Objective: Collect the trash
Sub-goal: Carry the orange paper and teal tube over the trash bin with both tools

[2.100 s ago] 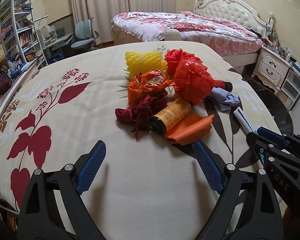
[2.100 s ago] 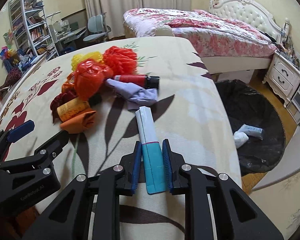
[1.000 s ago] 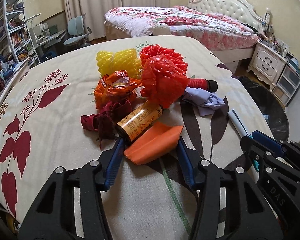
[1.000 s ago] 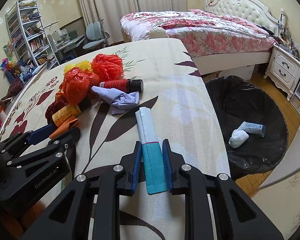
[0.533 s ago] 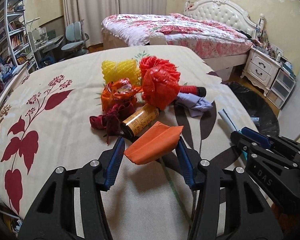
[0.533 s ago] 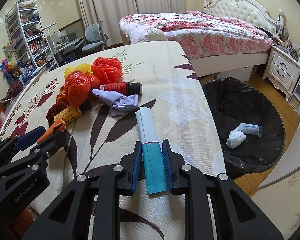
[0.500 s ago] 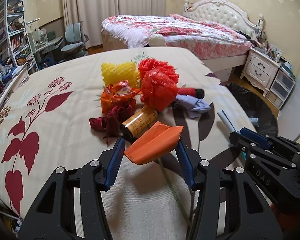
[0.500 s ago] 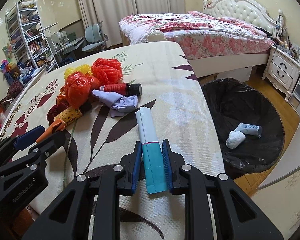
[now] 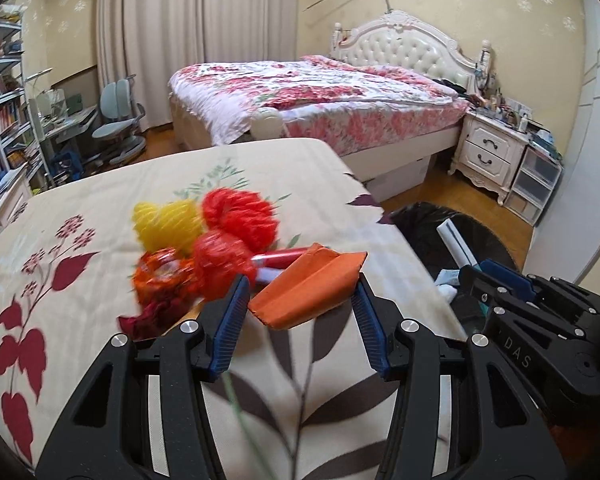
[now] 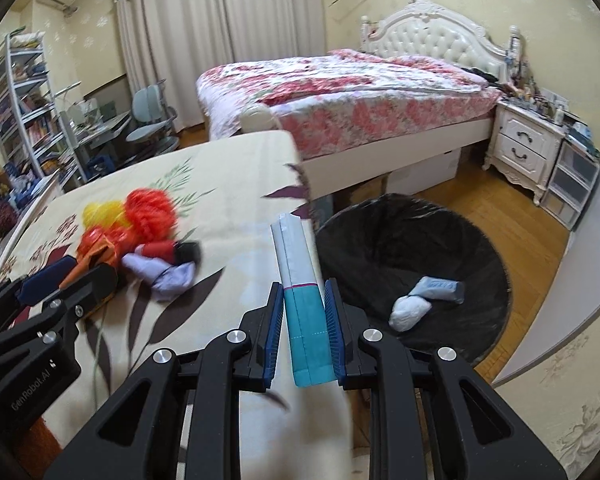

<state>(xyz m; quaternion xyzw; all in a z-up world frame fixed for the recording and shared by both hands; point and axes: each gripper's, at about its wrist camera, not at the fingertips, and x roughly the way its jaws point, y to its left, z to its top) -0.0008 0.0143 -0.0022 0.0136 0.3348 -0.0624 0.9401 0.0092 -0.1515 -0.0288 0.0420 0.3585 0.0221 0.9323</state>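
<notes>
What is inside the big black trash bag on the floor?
Inside the black trash bag lie a white crumpled wad and a pale blue tube, touching each other. The bag's near edge is hidden behind the right gripper and its teal-and-white tube.

Left gripper (image 9: 300, 312) angled down over bed edge, blue pads clamped on both sides of folded orange wrapper (image 9: 306, 290), wrapper lifted clear of surface. Right gripper (image 10: 303, 330) alongside, also pitched down, jaws pinched tight on teal-and-white tube (image 10: 300, 284), tube sticking out forward past fingertips. Both grippers side by side, close but not touching; each visible at frame edge of other's view.
</notes>
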